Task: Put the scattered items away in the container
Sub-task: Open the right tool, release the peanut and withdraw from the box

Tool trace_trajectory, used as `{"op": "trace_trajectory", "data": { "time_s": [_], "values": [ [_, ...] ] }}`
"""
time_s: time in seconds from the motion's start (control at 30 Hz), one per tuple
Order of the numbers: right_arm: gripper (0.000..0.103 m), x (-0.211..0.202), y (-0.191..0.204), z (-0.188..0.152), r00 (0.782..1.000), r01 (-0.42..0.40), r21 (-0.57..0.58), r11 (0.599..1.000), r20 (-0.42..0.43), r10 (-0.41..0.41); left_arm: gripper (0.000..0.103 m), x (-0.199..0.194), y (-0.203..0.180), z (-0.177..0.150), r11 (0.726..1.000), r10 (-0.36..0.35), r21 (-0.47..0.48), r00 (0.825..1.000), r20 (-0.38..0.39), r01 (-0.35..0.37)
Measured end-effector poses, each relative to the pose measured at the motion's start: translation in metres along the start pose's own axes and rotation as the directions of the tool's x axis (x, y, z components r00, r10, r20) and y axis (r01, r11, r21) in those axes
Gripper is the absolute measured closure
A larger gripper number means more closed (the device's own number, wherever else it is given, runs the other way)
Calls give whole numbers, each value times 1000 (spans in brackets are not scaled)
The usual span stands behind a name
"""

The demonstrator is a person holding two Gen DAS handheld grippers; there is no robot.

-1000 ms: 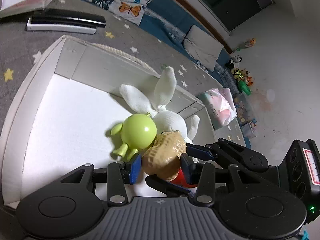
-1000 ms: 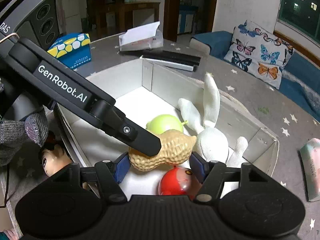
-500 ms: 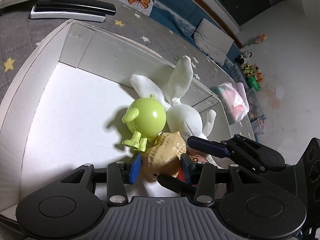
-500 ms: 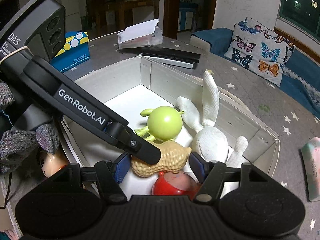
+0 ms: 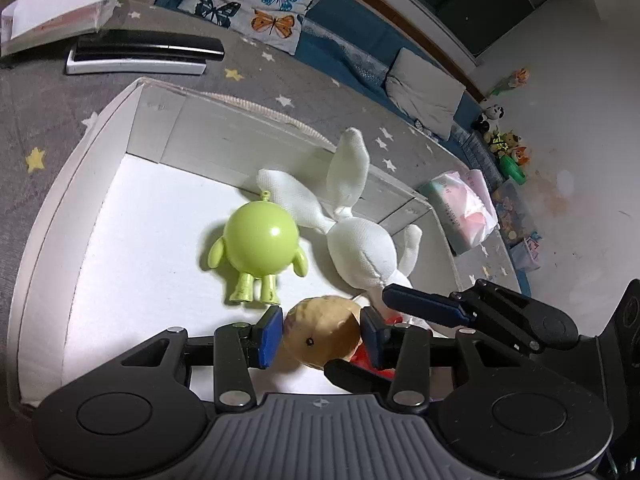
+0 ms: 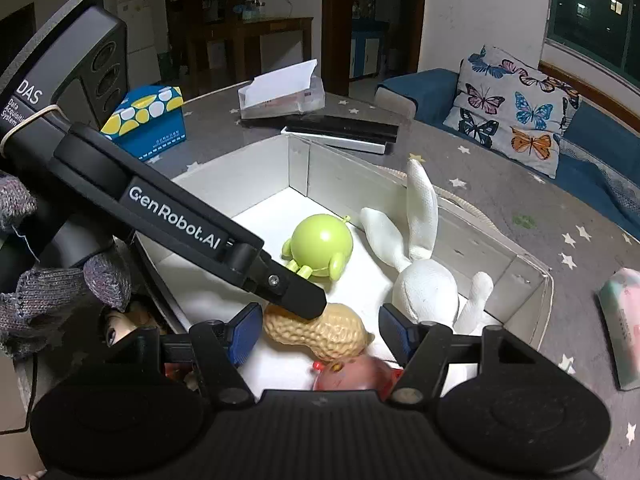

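Note:
A white box point(image 5: 60, 184) point(image 6: 344, 172) holds a green round toy point(image 5: 260, 242) point(image 6: 322, 246), a white cloth rabbit point(image 5: 360, 240) point(image 6: 424, 280) and a red toy point(image 6: 352, 374). My left gripper point(image 5: 322, 336) is around a tan peanut toy point(image 5: 320, 338) point(image 6: 320, 330) low over the box floor; its pads stand a little off the peanut. My right gripper point(image 6: 320, 332) is open with the peanut lying between its fingers. A doll's head point(image 6: 120, 328) lies outside the box at the left.
On the grey star-print cloth point(image 5: 40, 92) lie a black and white flat box point(image 5: 140, 54) point(image 6: 344, 132), a tissue box point(image 6: 280, 94), a blue spotted box point(image 6: 148, 120) and a pink wipes pack point(image 5: 464, 208) point(image 6: 624, 320). Butterfly cushions point(image 6: 516, 112) line the sofa.
The peanut has come down from above the green toy to the box floor beside the red toy. My left pads have eased apart from it. The green toy rolled onto its back.

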State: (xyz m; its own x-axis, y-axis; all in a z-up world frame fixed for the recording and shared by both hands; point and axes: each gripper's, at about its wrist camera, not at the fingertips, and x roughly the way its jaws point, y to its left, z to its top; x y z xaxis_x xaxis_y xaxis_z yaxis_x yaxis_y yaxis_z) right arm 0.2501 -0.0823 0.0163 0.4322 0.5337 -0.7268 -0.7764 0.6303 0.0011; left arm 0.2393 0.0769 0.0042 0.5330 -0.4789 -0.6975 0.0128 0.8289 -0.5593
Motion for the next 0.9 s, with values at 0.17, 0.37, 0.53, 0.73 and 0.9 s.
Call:
{"op": "trace_trajectory", "data": {
  "time_s": [0.17, 0.37, 0.53, 0.73, 0.9],
  "values": [
    [37, -9, 4, -4, 1000, 3, -2, 1000, 17, -3, 58, -2, -3, -3, 1000, -3, 6, 1000, 4, 2],
    [37, -13, 7, -7, 1000, 10, -2, 1000, 22, -10, 58, 0, -2, -3, 1000, 16, 4, 1000, 1, -16],
    [37, -13, 4, -7, 1000, 9, 10, 1000, 22, -9, 59, -5, 0, -3, 1000, 11, -10, 1000, 20, -11],
    [37, -21, 7, -11, 999, 1, 34, 999, 49, -2, 59, -21, -4, -10, 1000, 17, 12, 997, 72, -18],
    [35, -39, 13, -20, 994, -8, 63, 998, 109, 1, 59, -42, -1, -23, 1000, 7, 6, 993, 119, -8]
  ]
}}
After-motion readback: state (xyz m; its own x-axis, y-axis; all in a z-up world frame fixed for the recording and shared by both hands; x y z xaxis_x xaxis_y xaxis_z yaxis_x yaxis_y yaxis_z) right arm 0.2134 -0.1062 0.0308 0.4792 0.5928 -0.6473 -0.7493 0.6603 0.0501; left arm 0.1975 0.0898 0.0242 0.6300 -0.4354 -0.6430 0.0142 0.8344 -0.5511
